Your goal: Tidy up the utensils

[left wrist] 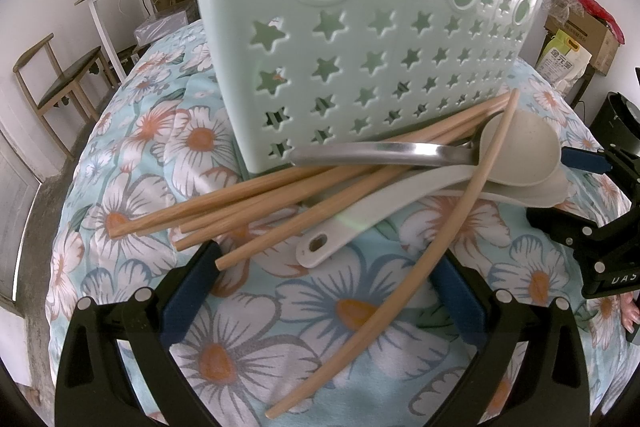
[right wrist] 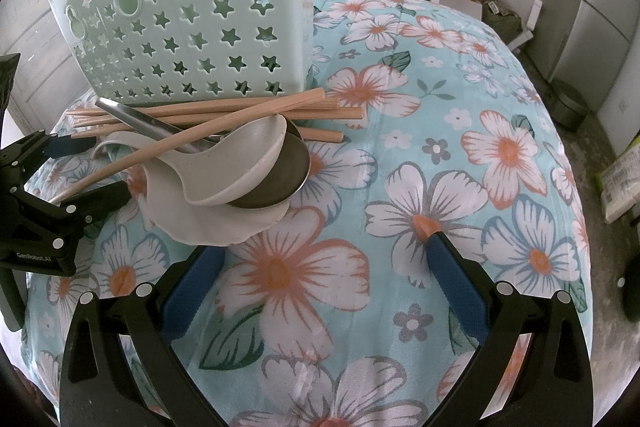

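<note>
Item one, at our far left: the left hand-held gripper [left wrist: 324, 291], blue-padded jaws spread wide and holding nothing, poised low over the floral blue quilt [right wrist: 460, 131] with the chopstick ends just ahead of it, which we judge a ready stance for a first pick. Item two, centre: the pale green plastic utensil basket with star-shaped holes [left wrist: 360, 39], standing upright behind the pile and still without utensils, as far as the holes let us see. Item three: the heap against its base, comprising tan wooden chopsticks [left wrist: 248, 203], a stainless steel spoon [left wrist: 380, 151], a beige plastic ladle [right wrist: 236, 163] and a white ceramic spoon [left wrist: 360, 223], all crossed over one another, unsorted. Item four, right: the right hand-held gripper [right wrist: 324, 279], likewise wide open and unladen, near the ladle bowls.
</note>
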